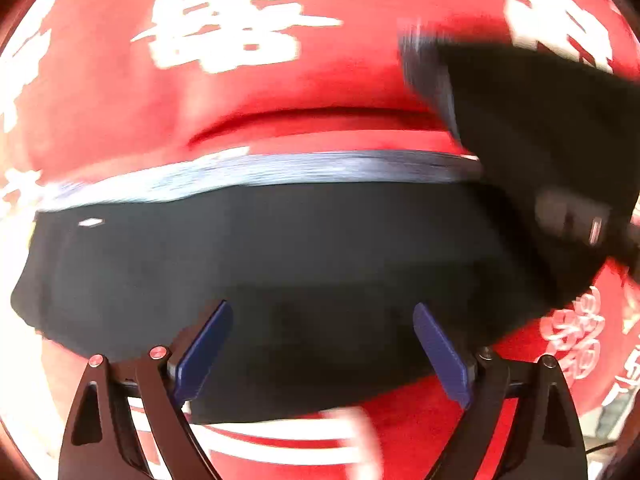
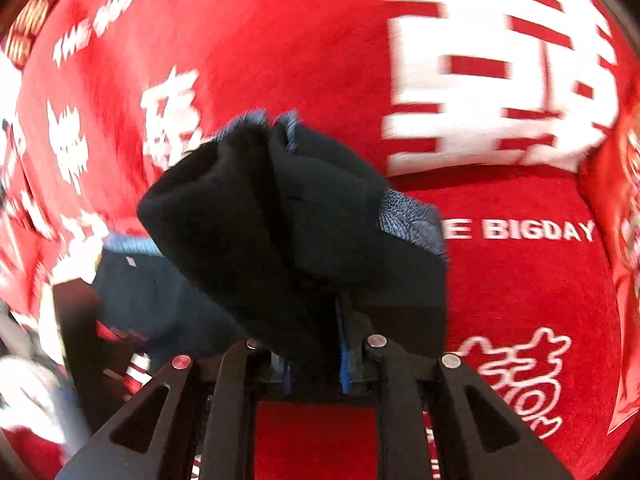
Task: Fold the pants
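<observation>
Dark navy pants (image 1: 256, 256) with a light blue waistband lie on a red cloth (image 1: 240, 88) printed with white characters. My left gripper (image 1: 322, 346) is open, its blue pads (image 1: 204, 348) spread just above the pants' near part. In the right wrist view my right gripper (image 2: 318, 364) is shut on a bunched part of the pants (image 2: 288, 216) and holds it lifted off the cloth. That lifted flap also shows in the left wrist view (image 1: 540, 168) at the right, with the right gripper blurred behind it.
The red cloth (image 2: 520, 288) covers the whole surface, with white lettering such as "THE BIGDAY". It has a crease just beyond the waistband in the left wrist view. Both views are motion-blurred.
</observation>
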